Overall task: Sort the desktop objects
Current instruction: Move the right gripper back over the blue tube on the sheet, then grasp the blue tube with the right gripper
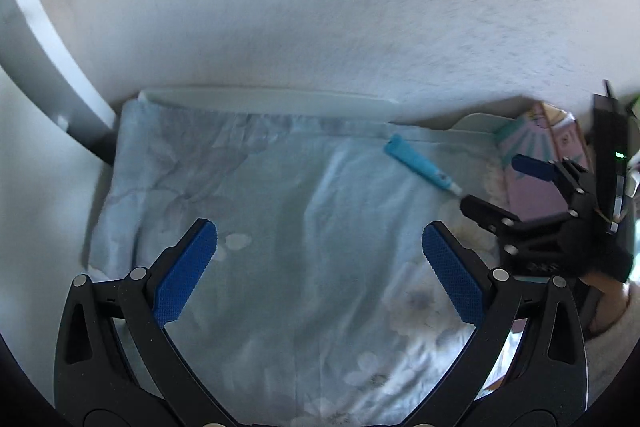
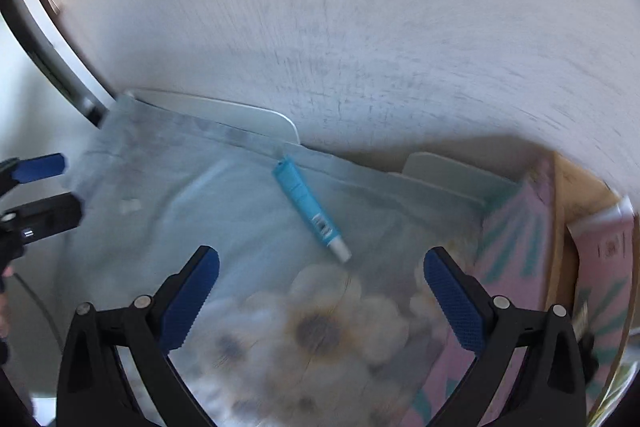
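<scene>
A light blue tube with a white cap (image 2: pixel 311 210) lies on a pale blue floral cloth (image 2: pixel 224 211), cap pointing toward me. It also shows in the left wrist view (image 1: pixel 420 167). My right gripper (image 2: pixel 320 267) is open and empty, just short of the tube's cap. It shows in the left wrist view (image 1: pixel 490 185) at the right, open beside the cap. My left gripper (image 1: pixel 320 239) is open and empty over the cloth, left of the tube. It shows at the left edge of the right wrist view (image 2: pixel 60 185).
A pink box with teal rays (image 2: pixel 516 247) stands at the right, against a cardboard box (image 2: pixel 568 211). White dividers (image 2: pixel 224 111) lean along the white wall (image 2: pixel 360 7) behind the cloth. A dark device with a green light (image 1: pixel 614 163) is at far right.
</scene>
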Motion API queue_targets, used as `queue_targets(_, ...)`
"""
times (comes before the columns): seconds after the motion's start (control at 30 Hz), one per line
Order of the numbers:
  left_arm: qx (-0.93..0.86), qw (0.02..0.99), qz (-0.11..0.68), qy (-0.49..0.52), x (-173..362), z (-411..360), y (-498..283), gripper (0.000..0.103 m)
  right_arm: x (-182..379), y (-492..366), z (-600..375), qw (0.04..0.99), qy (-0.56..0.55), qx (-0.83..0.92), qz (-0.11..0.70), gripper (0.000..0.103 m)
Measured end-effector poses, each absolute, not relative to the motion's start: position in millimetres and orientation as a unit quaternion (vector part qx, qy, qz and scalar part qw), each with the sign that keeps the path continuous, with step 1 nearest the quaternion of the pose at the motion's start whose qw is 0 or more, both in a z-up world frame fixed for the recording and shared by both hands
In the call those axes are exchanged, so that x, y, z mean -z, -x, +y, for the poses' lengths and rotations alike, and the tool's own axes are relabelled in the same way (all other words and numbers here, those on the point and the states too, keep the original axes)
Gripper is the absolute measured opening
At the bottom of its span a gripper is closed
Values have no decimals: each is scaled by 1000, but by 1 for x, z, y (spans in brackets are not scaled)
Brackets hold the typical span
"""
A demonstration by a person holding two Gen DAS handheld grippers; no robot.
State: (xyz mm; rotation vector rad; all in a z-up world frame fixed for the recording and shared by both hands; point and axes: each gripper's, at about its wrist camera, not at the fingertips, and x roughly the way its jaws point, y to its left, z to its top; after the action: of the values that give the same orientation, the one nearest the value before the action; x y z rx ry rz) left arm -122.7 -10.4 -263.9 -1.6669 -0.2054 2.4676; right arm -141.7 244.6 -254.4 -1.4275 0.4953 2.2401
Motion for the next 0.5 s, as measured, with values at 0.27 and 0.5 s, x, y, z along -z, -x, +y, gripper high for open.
queue_targets(0.27, -818, 86, -81, 563, 300, -20, 130, 99, 316, 177, 260, 217, 571, -780, 134, 70)
queue_targets(0.5, -815, 108, -86, 563, 314, -21, 129, 25, 318, 177, 262, 200, 558, -793, 144, 23)
